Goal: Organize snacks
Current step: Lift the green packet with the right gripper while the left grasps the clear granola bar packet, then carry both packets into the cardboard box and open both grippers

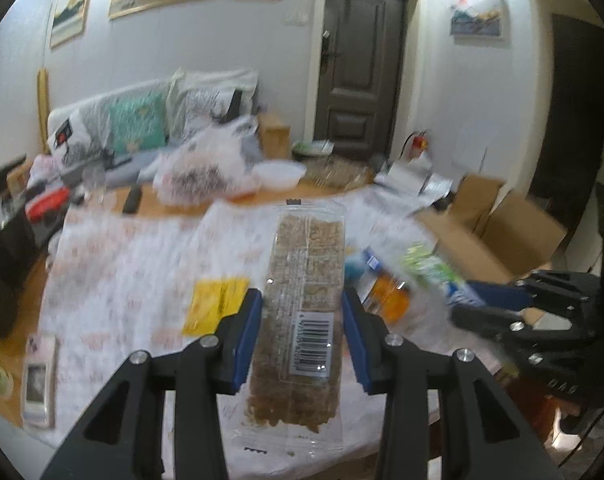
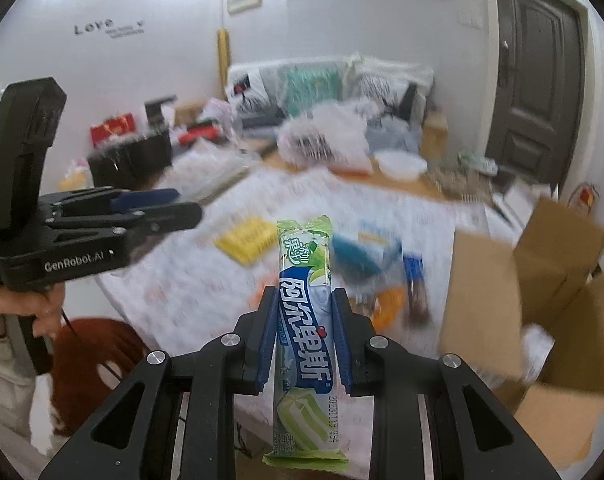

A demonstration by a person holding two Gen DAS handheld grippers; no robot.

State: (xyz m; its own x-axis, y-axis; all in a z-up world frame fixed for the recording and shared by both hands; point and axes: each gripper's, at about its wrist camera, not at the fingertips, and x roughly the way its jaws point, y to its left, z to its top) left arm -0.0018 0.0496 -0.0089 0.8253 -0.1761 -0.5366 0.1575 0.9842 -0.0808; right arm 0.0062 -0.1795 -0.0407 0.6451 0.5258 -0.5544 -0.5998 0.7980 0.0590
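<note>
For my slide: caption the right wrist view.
Right claw grips a green candy pack above the snack-strewn table.

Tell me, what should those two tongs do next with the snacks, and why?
Probably carry both toward the open cardboard box on the right and drop them in. The left tongs are shut on a clear-wrapped grain bar, the right tongs on a green candy stick, both clear of the table, and the box stands open.

Far edge of the desk (image 1: 113, 264): a white bowl (image 1: 279, 174) beside a crinkled plastic bag (image 1: 205, 172). Beyond, a sofa (image 1: 141, 128) with a teal cushion (image 1: 137, 122), and a dark door (image 1: 360, 68).
</note>
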